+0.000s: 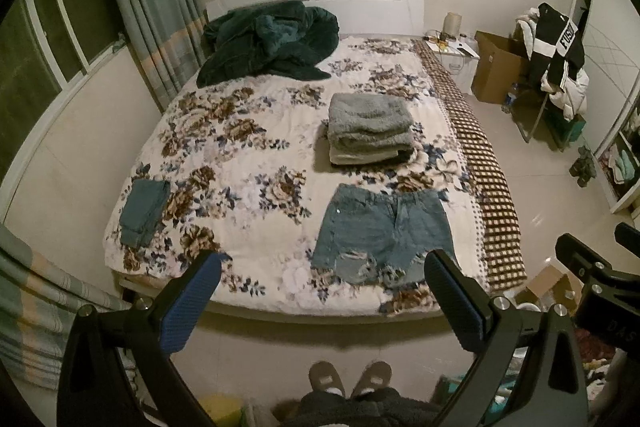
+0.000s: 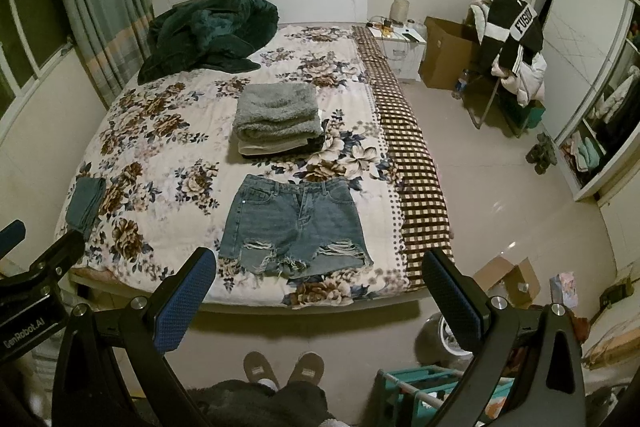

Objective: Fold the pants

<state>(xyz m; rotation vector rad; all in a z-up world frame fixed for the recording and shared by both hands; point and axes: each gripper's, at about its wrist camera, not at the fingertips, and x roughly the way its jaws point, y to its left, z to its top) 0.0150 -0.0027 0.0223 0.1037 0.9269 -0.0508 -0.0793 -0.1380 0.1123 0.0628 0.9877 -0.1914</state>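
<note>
Both jaws spread wide, empty: left gripper (image 1: 322, 289), right gripper (image 2: 320, 285), held off the bed's foot. Left edge: small folded teal garment (image 2: 86, 201). Centre: denim shorts (image 2: 296, 227) flat, unfolded, on floral bedspread (image 2: 160, 155). Behind them, folded grey towel stack (image 2: 278, 119).

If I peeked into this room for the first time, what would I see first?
Probably the ripped denim shorts, spread flat near the foot of the big flowery bed. Just behind them sits a neat stack of folded fluffy grey clothes, and a crumpled dark green blanket is heaped up by the headboard. Both tongs, left and right, hang open in front of the bed, holding nothing.
</note>
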